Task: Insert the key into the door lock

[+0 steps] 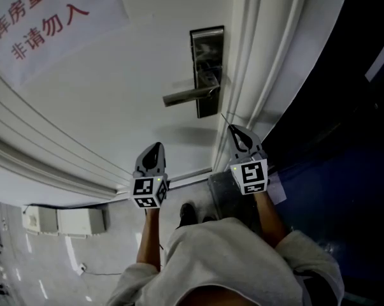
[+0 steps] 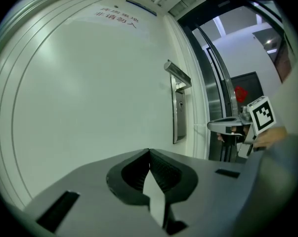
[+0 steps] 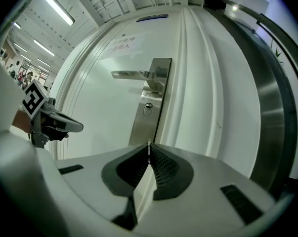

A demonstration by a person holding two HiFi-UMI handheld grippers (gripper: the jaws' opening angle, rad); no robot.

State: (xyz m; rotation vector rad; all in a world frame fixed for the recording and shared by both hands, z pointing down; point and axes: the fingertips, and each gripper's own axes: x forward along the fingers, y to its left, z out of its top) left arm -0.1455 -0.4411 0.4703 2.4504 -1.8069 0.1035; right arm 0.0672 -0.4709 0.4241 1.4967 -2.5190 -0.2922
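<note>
White painted door (image 1: pixel 134 75) fills the far side of the scene, with a brushed-metal lock plate (image 1: pixel 207 69) near its right edge. A metal handle (image 1: pixel 188 95) juts out from the plate towards the left. In the right gripper view the keyhole (image 3: pixel 147 109) sits on the plate just below the handle.

The right gripper (image 1: pixel 234 129) has its jaws pressed together on the key (image 3: pixel 149 146). The key shows only as a thin sliver poking out past the jaw tips. It points at the lock plate but is well apart from it, and the keyhole lies straight beyond its tip.

The left gripper (image 1: pixel 156 146) hangs to the left, level with the other. Its jaws are closed tip to tip with nothing between them, and it faces bare door.

A paper notice (image 1: pixel 45 18) with red characters is stuck on the door, far left. The ribbed white door frame (image 1: pixel 258 75) runs just right of the plate. Down near the person's grey sleeves (image 1: pixel 242 260), a white box (image 1: pixel 58 220) lies on the pale floor (image 1: pixel 115 241).
</note>
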